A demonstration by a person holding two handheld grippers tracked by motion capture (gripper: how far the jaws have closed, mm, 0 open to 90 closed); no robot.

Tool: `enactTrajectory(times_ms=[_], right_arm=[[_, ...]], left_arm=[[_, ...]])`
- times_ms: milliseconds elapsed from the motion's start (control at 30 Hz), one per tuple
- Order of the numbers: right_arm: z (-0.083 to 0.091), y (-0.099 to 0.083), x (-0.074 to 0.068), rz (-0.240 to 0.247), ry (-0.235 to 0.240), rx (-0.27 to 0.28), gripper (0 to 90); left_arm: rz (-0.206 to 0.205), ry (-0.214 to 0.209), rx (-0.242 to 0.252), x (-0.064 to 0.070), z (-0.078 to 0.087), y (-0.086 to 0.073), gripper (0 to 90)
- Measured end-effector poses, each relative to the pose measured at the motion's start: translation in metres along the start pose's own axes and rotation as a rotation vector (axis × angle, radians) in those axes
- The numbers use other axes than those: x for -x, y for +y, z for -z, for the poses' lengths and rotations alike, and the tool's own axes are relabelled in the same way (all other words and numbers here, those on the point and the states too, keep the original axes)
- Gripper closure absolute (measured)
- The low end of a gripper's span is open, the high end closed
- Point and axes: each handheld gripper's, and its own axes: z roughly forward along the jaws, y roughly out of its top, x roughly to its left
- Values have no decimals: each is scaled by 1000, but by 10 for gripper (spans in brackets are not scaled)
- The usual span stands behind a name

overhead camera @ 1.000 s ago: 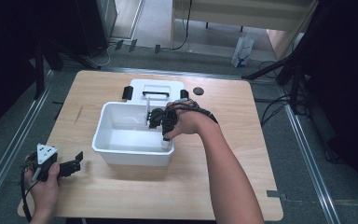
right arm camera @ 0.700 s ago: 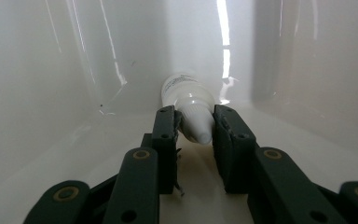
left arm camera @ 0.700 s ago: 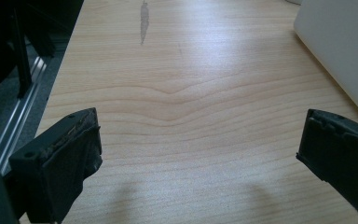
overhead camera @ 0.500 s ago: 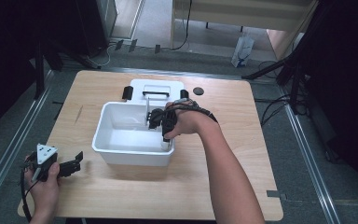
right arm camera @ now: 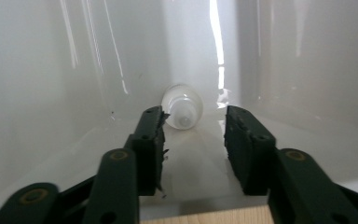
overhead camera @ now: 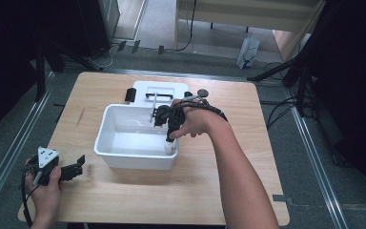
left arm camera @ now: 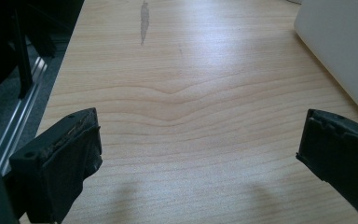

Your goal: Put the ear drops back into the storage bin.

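Observation:
A white plastic bin [overhead camera: 106,139] stands in the middle of the wooden table. In its near right corner lies a small white bottle-like thing [right arm camera: 182,106], cap end towards the camera, also seen from above as a pale spot [overhead camera: 170,147]. My right gripper [right arm camera: 193,123] is inside the bin, open, its jaws on either side of the bottle's near end without touching it; from above it [overhead camera: 170,134] points down at that corner. My left gripper [overhead camera: 74,168] rests low at the table's near left, open wide [left arm camera: 200,140] over bare wood.
Behind the bin lies a white lid [overhead camera: 164,89] with a black handle and a black clip [overhead camera: 131,94] at its left. A small dark disc [overhead camera: 202,92] sits near the back right. The bin's outer wall [left arm camera: 340,51] stands to the right of my left gripper.

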Motion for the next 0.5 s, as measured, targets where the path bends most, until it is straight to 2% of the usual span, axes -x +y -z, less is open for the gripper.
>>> enactTrajectory(times_ms=[33,67,233,267,367,433,500], right_arm=[[3,0,-1,-4,-12,11,517],[10,0,-2,-8,-46,22,439],[25,-1,-3,-14,-87,56,351],[29,-2,-4,-27,-96,59,335],[38,-4,-4,-48,-108,78,225],[48,-9,-5,-80,-135,94,116],[51,-11,-4,-85,-134,99,96]], left_arm=[[-1,-1,-2,0,0,0,0],[-1,0,-3,0,0,0,0],[-2,1,-3,0,0,0,0],[-2,2,-2,0,0,0,0],[-2,2,-3,0,0,0,0],[-3,3,-2,0,0,0,0],[-5,3,-5,0,0,0,0]])
